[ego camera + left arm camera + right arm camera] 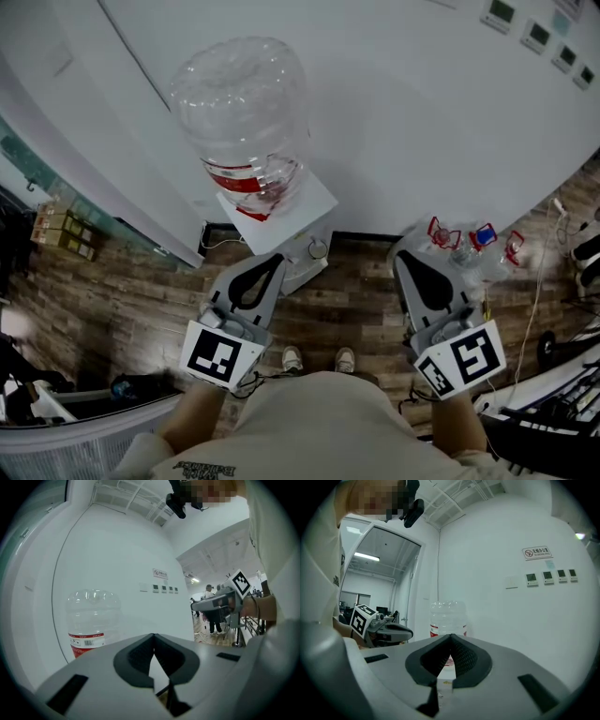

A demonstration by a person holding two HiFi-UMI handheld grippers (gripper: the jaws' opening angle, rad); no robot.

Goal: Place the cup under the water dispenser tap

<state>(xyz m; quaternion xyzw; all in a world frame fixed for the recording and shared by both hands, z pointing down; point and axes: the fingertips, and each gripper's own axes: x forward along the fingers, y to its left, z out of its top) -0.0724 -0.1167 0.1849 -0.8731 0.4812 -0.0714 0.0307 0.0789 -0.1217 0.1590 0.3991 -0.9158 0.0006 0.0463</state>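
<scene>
The white water dispenser (281, 202) stands against the wall with a big clear bottle (242, 103) on top. That bottle also shows in the left gripper view (91, 616) and in the right gripper view (447, 616). My left gripper (276, 257) (153, 637) is held level just in front of the dispenser, its jaws shut and empty. To its right, my right gripper (403, 257) (451, 637) is also shut on nothing. A small round part (319, 248) sits at the dispenser's front; I cannot tell what it is. No cup shows in any view.
Several empty water bottles (464, 242) with red and blue handles lie on the wood-pattern floor to the right of the dispenser. Cables (539, 291) run along the right side. A pale basket (56, 441) stands at the lower left. People (211, 616) stand far off.
</scene>
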